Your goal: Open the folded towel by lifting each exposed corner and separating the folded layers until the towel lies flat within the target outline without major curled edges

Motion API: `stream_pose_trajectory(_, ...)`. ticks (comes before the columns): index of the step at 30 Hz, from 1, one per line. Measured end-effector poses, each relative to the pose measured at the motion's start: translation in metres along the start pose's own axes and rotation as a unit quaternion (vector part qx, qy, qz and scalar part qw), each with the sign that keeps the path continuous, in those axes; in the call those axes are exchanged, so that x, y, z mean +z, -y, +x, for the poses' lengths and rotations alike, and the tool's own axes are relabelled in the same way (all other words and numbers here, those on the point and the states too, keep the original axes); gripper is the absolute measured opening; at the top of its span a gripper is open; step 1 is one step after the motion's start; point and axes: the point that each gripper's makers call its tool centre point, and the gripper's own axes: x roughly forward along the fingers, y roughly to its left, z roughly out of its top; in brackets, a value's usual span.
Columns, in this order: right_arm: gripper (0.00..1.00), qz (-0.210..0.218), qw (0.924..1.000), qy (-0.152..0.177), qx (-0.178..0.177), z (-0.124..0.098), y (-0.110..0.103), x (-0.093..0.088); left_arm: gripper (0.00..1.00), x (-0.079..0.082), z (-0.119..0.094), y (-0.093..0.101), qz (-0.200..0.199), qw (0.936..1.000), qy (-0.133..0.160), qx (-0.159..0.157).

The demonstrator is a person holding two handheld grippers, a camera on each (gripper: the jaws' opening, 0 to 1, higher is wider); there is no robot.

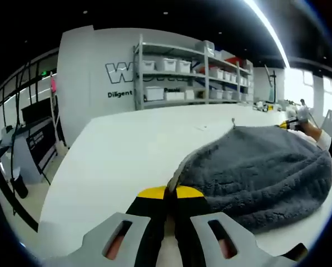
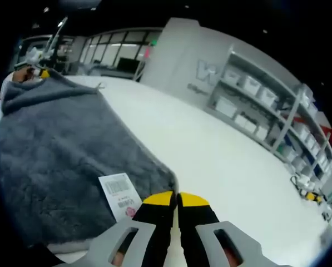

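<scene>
A grey fluffy towel lies spread on the white table. In the left gripper view my left gripper, yellow-tipped, is shut on the towel's near corner, low over the table. At the towel's far side my right gripper shows small, held by a gloved hand. In the right gripper view the towel stretches away to the left, with a white label by its near edge. There my right gripper is shut on the corner beside the label. My left gripper shows at the towel's far corner.
The table runs wide and bare beyond the towel. Its rounded edge drops to the floor on the left. Metal shelves with white bins stand behind it against a lettered wall, and they show again in the right gripper view.
</scene>
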Motion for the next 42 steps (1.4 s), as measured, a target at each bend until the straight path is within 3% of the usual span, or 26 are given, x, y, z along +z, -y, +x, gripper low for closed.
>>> stream_pose_trajectory(19, 0.00, 0.003, 0.9999, 0.005, -0.011, -0.012, 0.010, -0.003, 0.02, 0.008, -0.007, -0.039, -0.031, 0.9991, 0.021, 0.021)
stream_pose_trajectory(30, 0.00, -0.004, 0.9997, 0.022, -0.011, -0.021, 0.015, 0.006, 0.02, 0.027, -0.013, -0.048, -0.021, 0.9978, 0.057, 0.026)
stream_pose_trajectory(42, 0.00, 0.012, 0.9950, 0.091, -0.039, -0.052, 0.039, 0.039, 0.02, 0.051, -0.024, -0.058, -0.010, 0.9945, 0.100, 0.028)
